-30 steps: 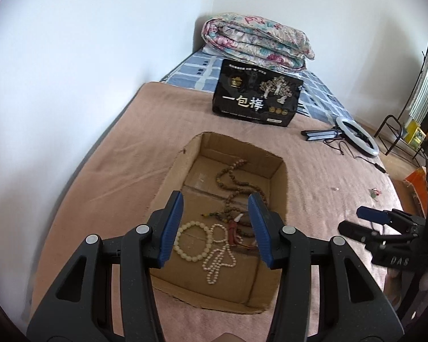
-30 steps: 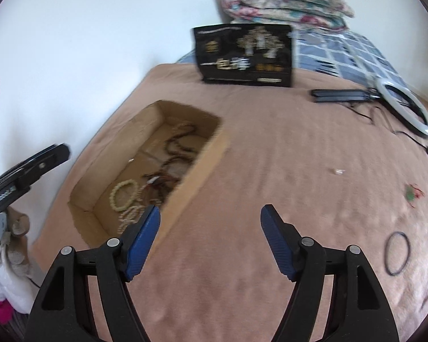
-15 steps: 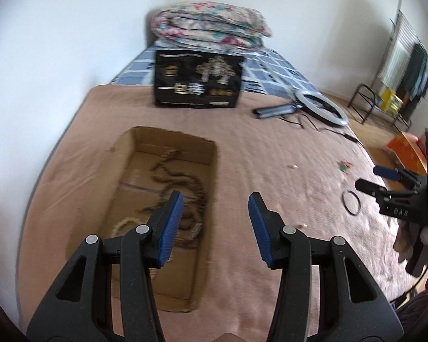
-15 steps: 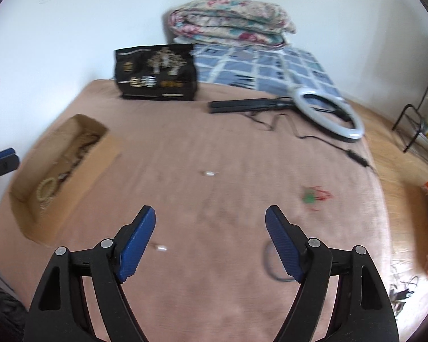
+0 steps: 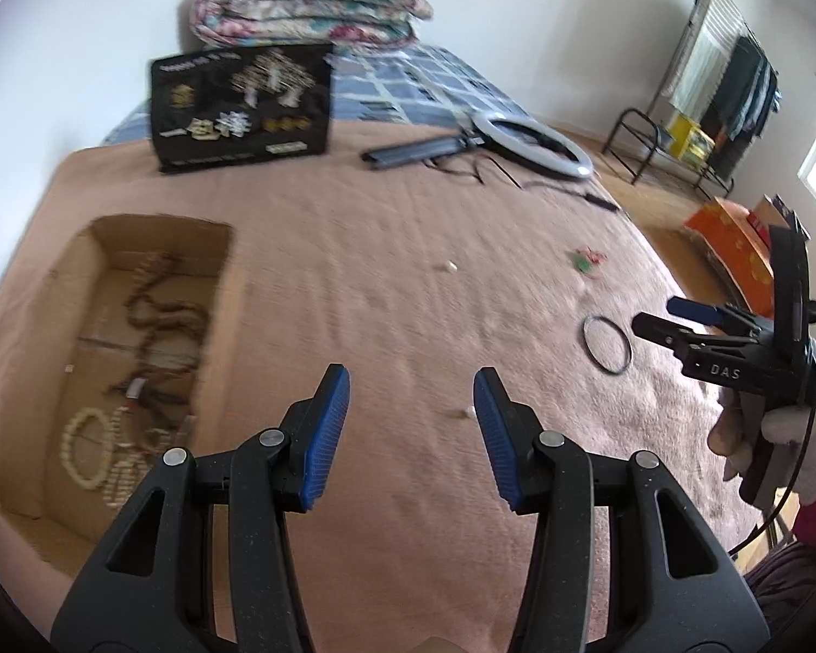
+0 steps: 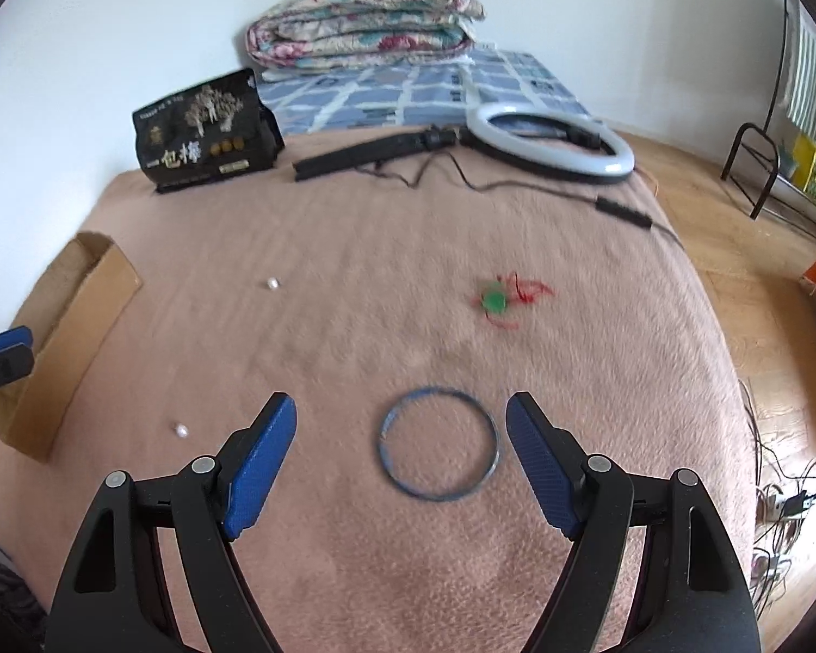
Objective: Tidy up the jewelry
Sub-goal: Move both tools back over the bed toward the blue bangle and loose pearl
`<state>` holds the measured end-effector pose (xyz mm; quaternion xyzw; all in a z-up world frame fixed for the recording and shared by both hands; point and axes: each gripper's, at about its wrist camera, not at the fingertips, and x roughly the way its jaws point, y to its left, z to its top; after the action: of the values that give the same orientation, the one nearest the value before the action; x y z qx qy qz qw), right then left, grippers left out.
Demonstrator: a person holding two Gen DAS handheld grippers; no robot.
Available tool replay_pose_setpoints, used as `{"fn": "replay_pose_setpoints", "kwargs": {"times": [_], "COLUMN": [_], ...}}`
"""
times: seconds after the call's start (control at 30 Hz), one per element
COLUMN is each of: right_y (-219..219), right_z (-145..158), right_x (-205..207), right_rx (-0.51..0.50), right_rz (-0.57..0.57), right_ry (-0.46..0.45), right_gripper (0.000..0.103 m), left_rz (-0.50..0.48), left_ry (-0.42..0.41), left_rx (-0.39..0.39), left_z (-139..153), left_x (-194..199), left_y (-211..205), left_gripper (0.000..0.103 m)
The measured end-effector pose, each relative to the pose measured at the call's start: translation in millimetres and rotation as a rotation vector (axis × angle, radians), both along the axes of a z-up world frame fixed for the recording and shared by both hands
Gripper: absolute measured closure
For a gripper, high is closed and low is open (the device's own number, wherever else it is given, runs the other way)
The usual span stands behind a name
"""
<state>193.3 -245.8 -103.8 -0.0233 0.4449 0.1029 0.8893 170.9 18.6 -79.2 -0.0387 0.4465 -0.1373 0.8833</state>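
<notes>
A thin dark blue bangle [image 6: 439, 444] lies flat on the pink-brown blanket, just ahead of and between the jaws of my right gripper [image 6: 401, 424], which is open and empty. It also shows in the left wrist view [image 5: 606, 344]. A green bead on red string [image 6: 498, 299] lies beyond it. Two small white beads [image 6: 272, 283] [image 6: 180, 429] lie to the left. An open cardboard box [image 5: 223, 250] at the left holds white bead bracelets [image 5: 84, 449] and a brown bead necklace [image 5: 160, 315]. My left gripper [image 5: 410, 397] is open and empty right of the box.
A black printed bag [image 5: 243, 106] stands at the back, with a folded floral quilt [image 5: 307, 8] behind it. A ring light on a folded stand [image 6: 552, 144] and its cable lie at the back right. The bed edge drops to a wooden floor [image 6: 734, 217] on the right.
Both grippers have swung right, away from the box. The right gripper has come down over the bangle, which now lies between its open jaws.
</notes>
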Motion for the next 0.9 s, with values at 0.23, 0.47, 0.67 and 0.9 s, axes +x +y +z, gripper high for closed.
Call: {"fn": "replay_pose_setpoints", "kwargs": {"times": [0.23,0.47,0.67,0.9], "right_y": [-15,-22,-23,-23], "right_z": [-22,-42,-54,-60], "right_x": [-1,6,11,15], "right_rx": [0.008,0.002,-0.024,-0.028], "right_rz": [0.007,0.007,0.013,0.022], "right_ry": [0.030,0.076,0.087,0.091], "right_gripper": [0.024,0.024,0.024,0.024], "left_rz": [-0.101,-0.159,-0.181,-0.192], "left_ry": [0.044,0.109,0.133,0.143], "left_rx": [0.004,-0.006,0.031,0.063], "left_z": [-31,-58,-75,-86], "left_x": [8,20,27,33], "left_y": [-36,-53,-61,-67], "left_gripper": [0.054,0.066,0.074,0.075]}}
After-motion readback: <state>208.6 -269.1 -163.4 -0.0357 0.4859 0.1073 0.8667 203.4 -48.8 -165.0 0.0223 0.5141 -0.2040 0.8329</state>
